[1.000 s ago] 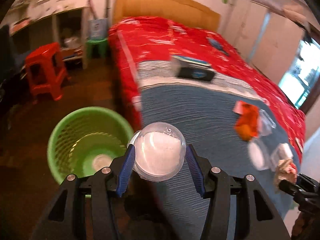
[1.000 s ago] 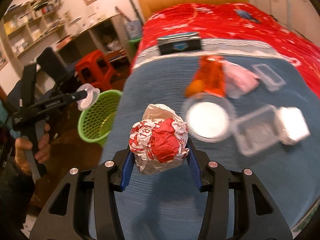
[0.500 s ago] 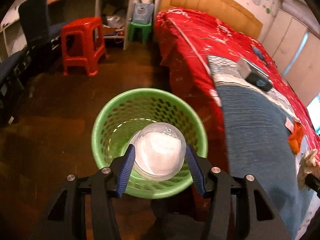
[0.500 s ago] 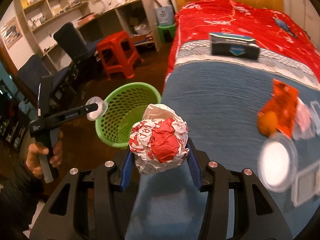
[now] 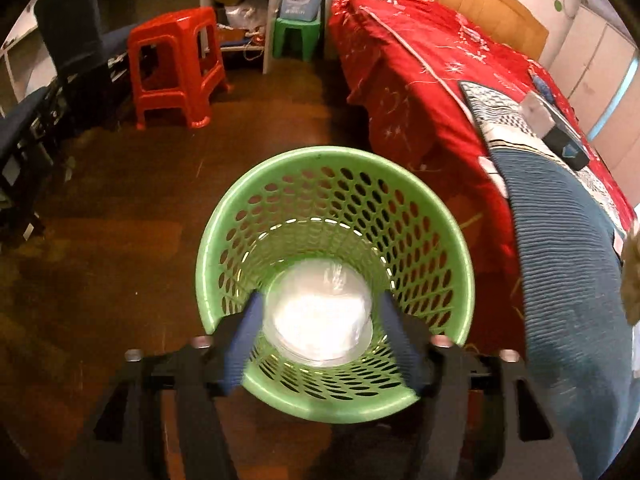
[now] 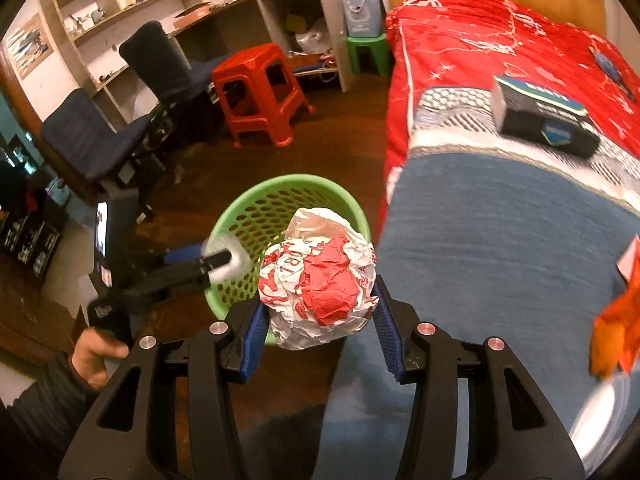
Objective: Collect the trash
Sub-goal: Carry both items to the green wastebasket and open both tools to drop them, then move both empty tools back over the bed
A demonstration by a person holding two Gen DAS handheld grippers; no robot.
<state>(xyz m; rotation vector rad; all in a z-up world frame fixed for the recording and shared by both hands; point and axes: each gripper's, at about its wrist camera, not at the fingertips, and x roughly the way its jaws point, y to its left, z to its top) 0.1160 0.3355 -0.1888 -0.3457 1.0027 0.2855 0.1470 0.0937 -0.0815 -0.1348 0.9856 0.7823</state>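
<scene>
A green perforated trash basket [image 5: 280,184] stands on the brown floor beside the bed; it also shows in the right wrist view [image 6: 260,216]. My left gripper [image 5: 320,316] is over its mouth with its jaws spread, and a clear round plastic lid [image 5: 320,312] lies between them, blurred, no longer pinched. My right gripper [image 6: 318,304] is shut on a crumpled red-and-white paper wrapper [image 6: 318,280], held just right of the basket. The left gripper [image 6: 216,262] shows at the basket's near rim.
The bed with a blue blanket [image 6: 500,240] and red cover [image 5: 420,80] lies to the right. A dark box [image 6: 548,116] and orange wrapper [image 6: 616,328] lie on it. A red stool [image 5: 176,64], green stool [image 5: 296,36] and chairs [image 6: 160,72] stand behind.
Both grippers swung left from the bed toward the basket. The left gripper came over the basket's mouth and its jaws spread, releasing the clear lid. The right gripper kept hold of the wrapper.
</scene>
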